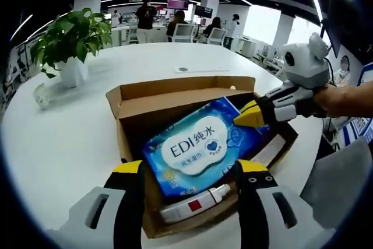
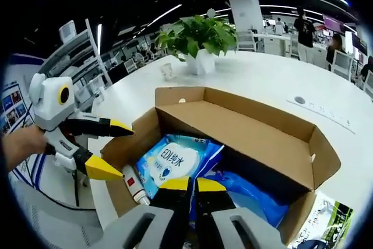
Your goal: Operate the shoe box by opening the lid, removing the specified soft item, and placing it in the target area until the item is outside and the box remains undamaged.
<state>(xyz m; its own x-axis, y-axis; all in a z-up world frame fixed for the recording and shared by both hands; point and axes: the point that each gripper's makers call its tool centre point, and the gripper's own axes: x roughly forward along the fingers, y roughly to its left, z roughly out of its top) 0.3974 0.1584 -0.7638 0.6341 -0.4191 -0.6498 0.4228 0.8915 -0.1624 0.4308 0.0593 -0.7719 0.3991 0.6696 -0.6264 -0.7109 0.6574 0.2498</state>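
Both views look down from close above into the open shoe box (image 1: 175, 109) (image 2: 245, 132) on the white tabletop (image 1: 64, 138) (image 2: 274, 86), facing each other from opposite sides and sharing its interior.

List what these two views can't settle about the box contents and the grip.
- Right tongs, right gripper view: tips together over the wipes pack; grip contact is hidden by them.
- White tube, left gripper view: its label is too small to read.
- Box floor under the pack: covered in both views.
- Left tongs stand open.
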